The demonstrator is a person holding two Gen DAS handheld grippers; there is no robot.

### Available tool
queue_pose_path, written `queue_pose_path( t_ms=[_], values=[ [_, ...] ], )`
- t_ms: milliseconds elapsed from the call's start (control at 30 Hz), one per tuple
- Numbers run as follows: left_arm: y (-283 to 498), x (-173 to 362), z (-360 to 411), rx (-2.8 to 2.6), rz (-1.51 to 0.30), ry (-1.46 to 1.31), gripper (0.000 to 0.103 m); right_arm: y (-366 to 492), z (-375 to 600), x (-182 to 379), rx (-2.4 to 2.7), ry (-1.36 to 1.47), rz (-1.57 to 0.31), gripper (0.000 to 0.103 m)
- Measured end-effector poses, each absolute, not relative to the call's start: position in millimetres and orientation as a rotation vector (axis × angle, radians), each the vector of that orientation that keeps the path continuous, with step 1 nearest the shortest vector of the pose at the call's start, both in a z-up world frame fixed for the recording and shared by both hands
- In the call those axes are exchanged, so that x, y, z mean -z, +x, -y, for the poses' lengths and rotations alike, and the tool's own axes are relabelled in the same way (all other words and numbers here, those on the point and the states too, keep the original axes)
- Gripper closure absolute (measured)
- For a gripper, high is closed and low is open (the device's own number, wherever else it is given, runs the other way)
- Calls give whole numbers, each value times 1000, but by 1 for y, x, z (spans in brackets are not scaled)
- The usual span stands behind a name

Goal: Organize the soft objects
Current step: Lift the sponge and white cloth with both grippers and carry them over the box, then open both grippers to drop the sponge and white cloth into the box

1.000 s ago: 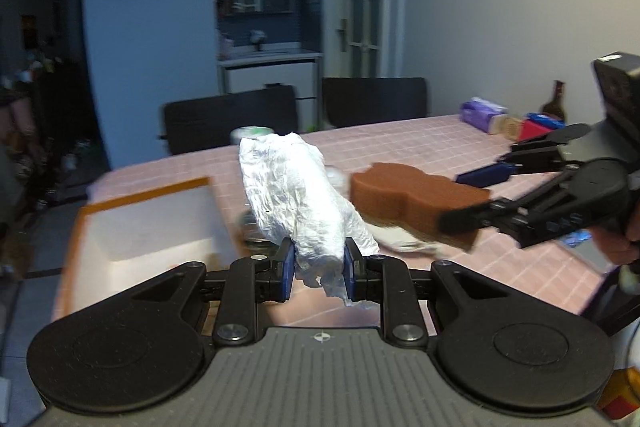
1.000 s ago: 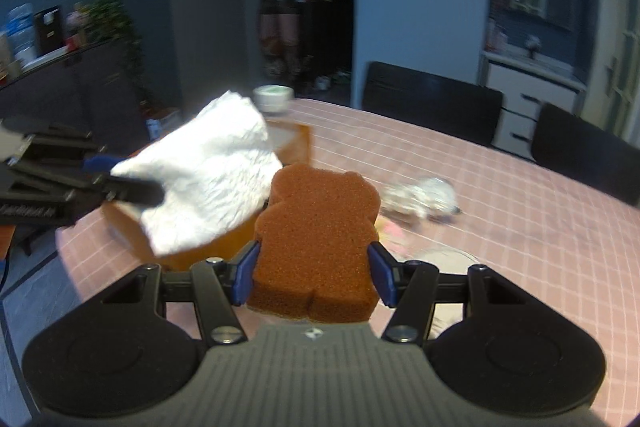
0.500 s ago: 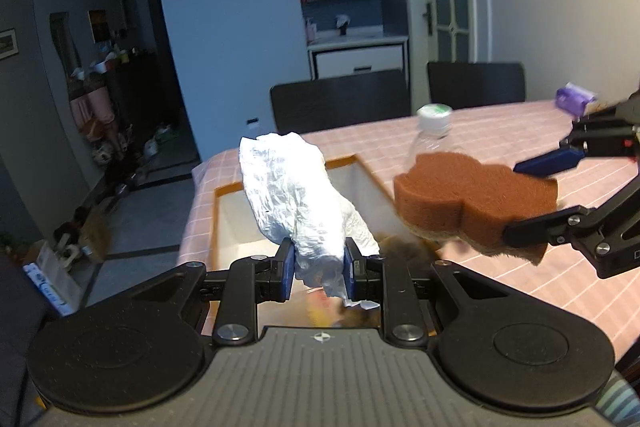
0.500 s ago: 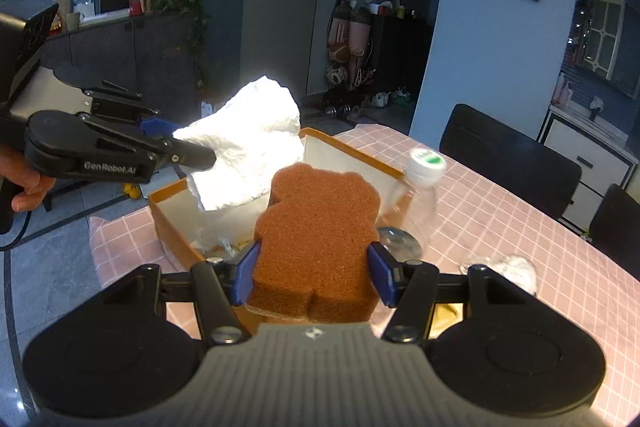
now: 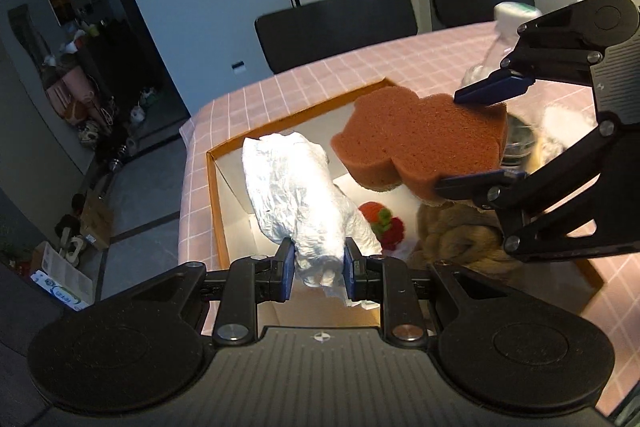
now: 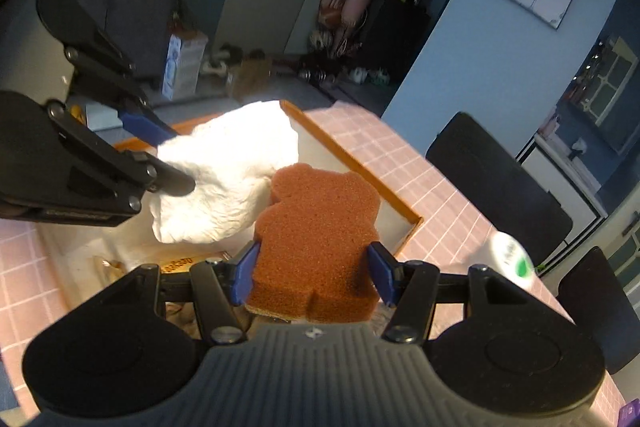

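My left gripper (image 5: 318,273) is shut on a crumpled white cloth (image 5: 298,199) and holds it above the orange-rimmed box (image 5: 212,195). My right gripper (image 6: 314,277) is shut on a brown bear-shaped sponge (image 6: 320,247), also above the box (image 6: 356,165). The sponge (image 5: 420,143) and the right gripper (image 5: 480,139) show at the right of the left wrist view. The cloth (image 6: 228,179) and the left gripper (image 6: 172,159) show at the left of the right wrist view. Inside the box lie a red and green soft toy (image 5: 384,225) and a tan braided soft object (image 5: 460,239).
The box stands at the corner of a table with a pink checked cloth (image 5: 320,83). A clear plastic bottle with a white cap (image 5: 500,39) stands just beyond the box; it also shows in the right wrist view (image 6: 510,255). Dark chairs (image 5: 336,27) stand along the far table edge.
Both grippers have moved left across the table with the cloth and the sponge. They now hang over the open box and tilt down, so its contents show.
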State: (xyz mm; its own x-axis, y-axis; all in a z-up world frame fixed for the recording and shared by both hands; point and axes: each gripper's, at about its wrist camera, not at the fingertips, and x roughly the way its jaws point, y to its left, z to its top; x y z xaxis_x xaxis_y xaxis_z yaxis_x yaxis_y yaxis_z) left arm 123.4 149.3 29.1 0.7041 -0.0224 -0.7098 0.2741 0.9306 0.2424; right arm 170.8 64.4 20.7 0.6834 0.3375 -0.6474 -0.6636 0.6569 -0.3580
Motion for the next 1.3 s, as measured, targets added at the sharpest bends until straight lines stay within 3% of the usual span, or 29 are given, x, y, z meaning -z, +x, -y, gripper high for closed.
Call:
queue_pose_path(
  t_ms=[500,767,900,1300],
  values=[
    [143,-10,-160,169,-861,343,75,206,-101,9,-623,-789,-582,44],
    [148,-14,-166,156,-859,326,68,205,-106,10,-628,-819,-566,44],
    [144,-15,-164,156,-850,335,52,197,-106,11,-627,-828,-548,36],
    [130,-25,-164,145,-798,334,49,178,-102,-1,-636,-831,-505,35]
  ],
)
